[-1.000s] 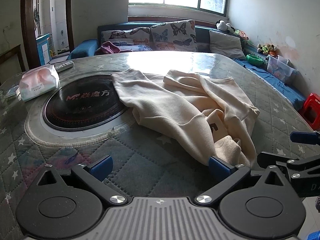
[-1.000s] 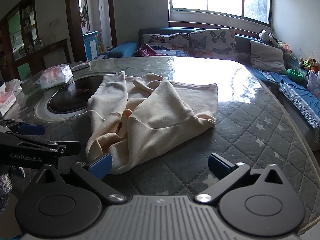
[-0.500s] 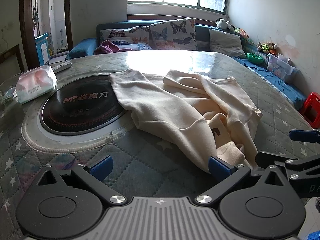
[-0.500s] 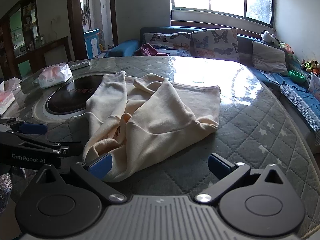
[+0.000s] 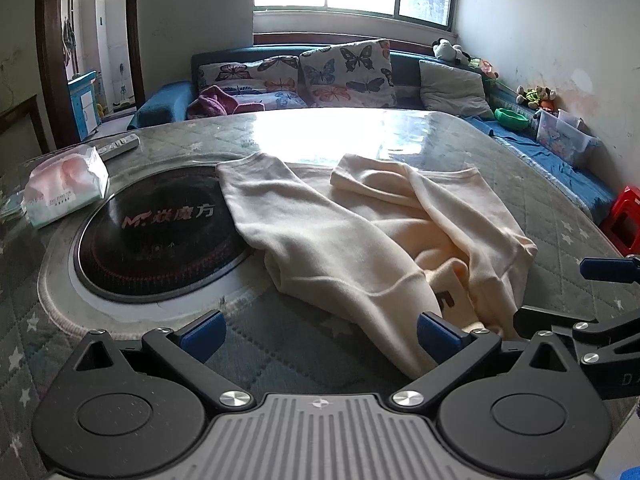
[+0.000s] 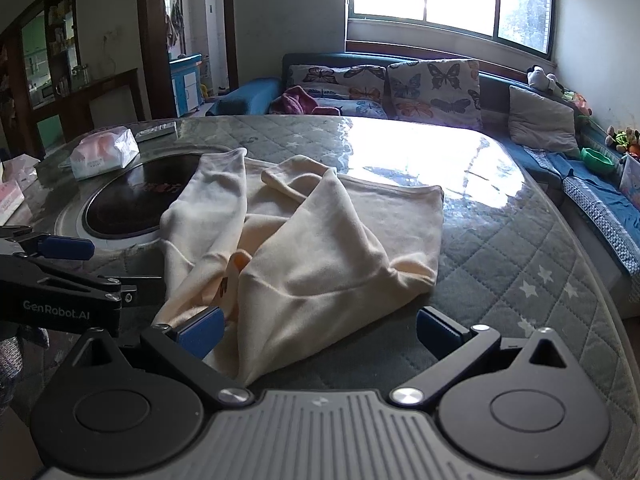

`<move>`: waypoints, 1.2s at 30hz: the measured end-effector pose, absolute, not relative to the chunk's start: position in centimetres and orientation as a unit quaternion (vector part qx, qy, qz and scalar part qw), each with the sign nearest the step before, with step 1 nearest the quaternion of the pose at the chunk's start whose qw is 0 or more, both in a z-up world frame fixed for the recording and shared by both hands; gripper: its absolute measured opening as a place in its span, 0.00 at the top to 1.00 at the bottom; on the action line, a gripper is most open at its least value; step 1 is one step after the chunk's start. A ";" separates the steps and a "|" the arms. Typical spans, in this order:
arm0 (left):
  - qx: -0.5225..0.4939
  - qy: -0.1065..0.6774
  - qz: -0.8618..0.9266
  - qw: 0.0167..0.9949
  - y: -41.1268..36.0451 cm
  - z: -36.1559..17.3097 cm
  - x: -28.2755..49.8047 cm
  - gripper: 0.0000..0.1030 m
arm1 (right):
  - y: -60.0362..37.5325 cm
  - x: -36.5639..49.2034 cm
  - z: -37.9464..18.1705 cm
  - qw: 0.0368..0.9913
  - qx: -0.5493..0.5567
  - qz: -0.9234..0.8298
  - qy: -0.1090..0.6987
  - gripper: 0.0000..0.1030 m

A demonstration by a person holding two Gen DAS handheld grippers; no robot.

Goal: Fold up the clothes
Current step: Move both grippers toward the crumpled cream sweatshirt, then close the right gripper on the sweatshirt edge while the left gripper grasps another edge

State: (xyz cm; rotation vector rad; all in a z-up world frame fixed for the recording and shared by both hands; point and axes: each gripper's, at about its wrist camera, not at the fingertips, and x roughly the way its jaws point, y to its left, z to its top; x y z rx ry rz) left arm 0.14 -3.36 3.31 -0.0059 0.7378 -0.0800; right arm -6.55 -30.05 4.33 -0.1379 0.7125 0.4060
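A cream sweatshirt lies crumpled on the round quilted table, one sleeve stretched over the black cooktop disc; the same sweatshirt fills the middle of the right wrist view. My left gripper is open just short of the garment's near edge, its right finger beside the cloth. My right gripper is open too, its left blue pad touching the bunched near hem. Each gripper shows in the other's view: the right one at the far right, the left one at the far left.
The round table has a black inset cooktop. A tissue pack and a remote lie at its far left. A sofa with butterfly cushions stands behind. A red stool is at the right.
Both grippers have edged forward and lower toward the sweatshirt's near edge. Both have stayed open, and the garment has not moved.
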 end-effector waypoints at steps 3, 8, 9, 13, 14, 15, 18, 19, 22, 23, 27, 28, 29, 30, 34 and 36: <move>0.002 0.359 -0.039 0.933 -3.5 3.5 0.7 0.00 | -29.9 -5.8 4.5 0.915 -0.071 0.198 0.344 0.00; 0.004 0.356 -0.039 0.934 -3.8 3.8 2.2 0.00 | -29.9 -4.1 4.8 0.916 -0.068 0.196 0.344 0.04; 0.004 0.357 -0.038 0.933 -3.8 3.9 2.6 0.00 | -29.9 -3.6 4.8 0.916 -0.066 0.196 0.344 0.06; 0.006 0.356 -0.035 0.934 -4.1 4.0 4.4 0.00 | -30.0 -1.4 5.2 0.916 -0.058 0.196 0.345 0.12; 0.007 0.355 -0.033 0.934 -4.1 4.0 4.8 0.00 | -30.0 -0.7 5.3 0.916 -0.057 0.196 0.344 0.13; 0.008 0.354 -0.031 0.935 -4.1 4.0 5.3 0.00 | -29.9 -0.1 5.5 0.917 -0.056 0.196 0.343 0.15; 0.012 0.351 -0.026 0.936 -4.2 4.0 6.7 0.01 | -29.5 2.3 5.6 0.916 -0.050 0.200 0.343 0.21; 0.011 0.349 -0.025 0.937 -4.1 4.1 7.2 0.01 | -29.3 3.2 5.6 0.915 -0.047 0.203 0.346 0.22; 0.009 0.344 -0.021 0.939 -3.8 4.1 8.5 0.01 | -28.8 5.4 5.4 0.910 -0.036 0.214 0.353 0.28; 0.009 0.344 -0.019 0.939 -3.7 4.0 9.0 0.01 | -28.5 6.4 5.2 0.908 -0.031 0.220 0.356 0.32; 0.003 0.351 -0.013 0.936 -3.3 3.7 11.1 0.05 | -27.2 9.3 4.5 0.901 -0.025 0.229 0.367 0.36; 0.000 0.352 -0.012 0.936 -3.2 3.7 11.6 0.05 | -26.8 10.1 4.2 0.900 -0.025 0.230 0.369 0.37; -0.002 0.353 -0.011 0.936 -3.2 3.6 12.1 0.06 | -26.4 10.9 3.9 0.899 -0.026 0.231 0.371 0.38; -0.002 0.353 -0.010 0.936 -3.2 3.6 12.5 0.06 | -26.2 11.6 3.6 0.897 -0.023 0.234 0.376 0.42; -0.002 0.356 -0.012 0.934 -3.5 3.2 14.0 0.10 | -25.5 13.6 2.4 0.886 -0.010 0.243 0.395 0.54; -0.001 0.359 -0.010 0.933 -3.7 2.9 14.9 0.11 | -25.2 14.5 1.7 0.881 -0.011 0.243 0.405 0.64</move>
